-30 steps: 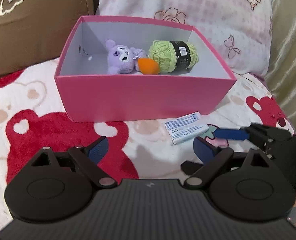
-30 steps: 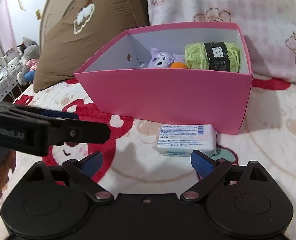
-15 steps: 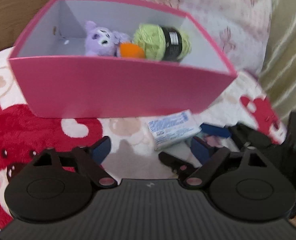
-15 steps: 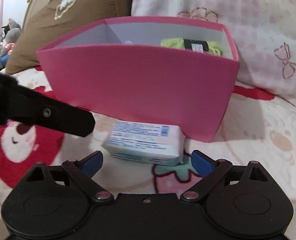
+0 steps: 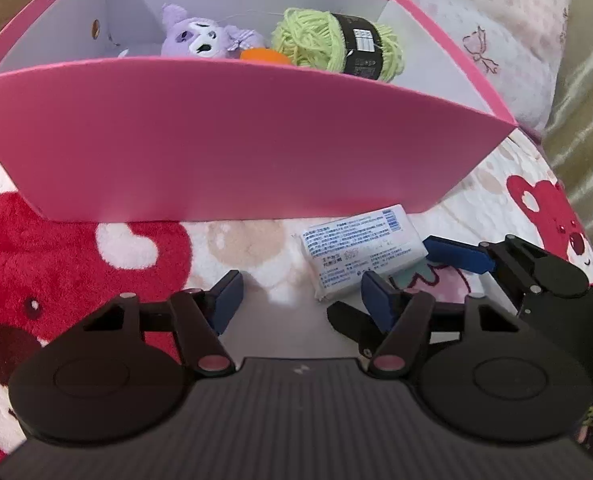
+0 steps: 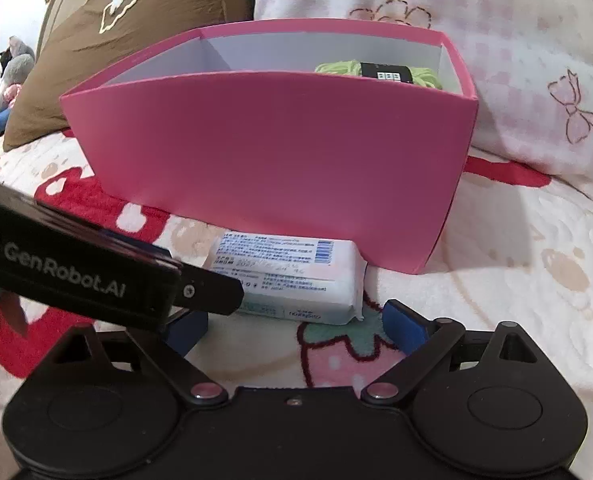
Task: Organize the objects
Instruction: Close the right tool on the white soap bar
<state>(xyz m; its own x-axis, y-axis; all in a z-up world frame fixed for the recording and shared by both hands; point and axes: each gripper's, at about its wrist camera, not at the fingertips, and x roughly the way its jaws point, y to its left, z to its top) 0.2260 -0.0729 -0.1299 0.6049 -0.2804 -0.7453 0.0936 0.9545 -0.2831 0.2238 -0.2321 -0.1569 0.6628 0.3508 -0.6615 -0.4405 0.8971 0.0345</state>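
In the left wrist view, the left hand-held gripper (image 5: 298,294) sits at lower centre, jaws apart over the blanket (image 5: 56,264). Above it, the pink box (image 5: 236,140) fills the upper frame, holding a purple plush (image 5: 200,36), an orange toy (image 5: 262,56) and green yarn (image 5: 316,40). Right of centre, a white packet (image 5: 356,250) lies on the blanket against the box's front. At lower right, the right hand-held gripper (image 5: 412,266) has its jaws apart, straddling the packet's near end.

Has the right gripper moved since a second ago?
Yes. The right gripper has come forward and down toward the tissue pack lying against the pink box.
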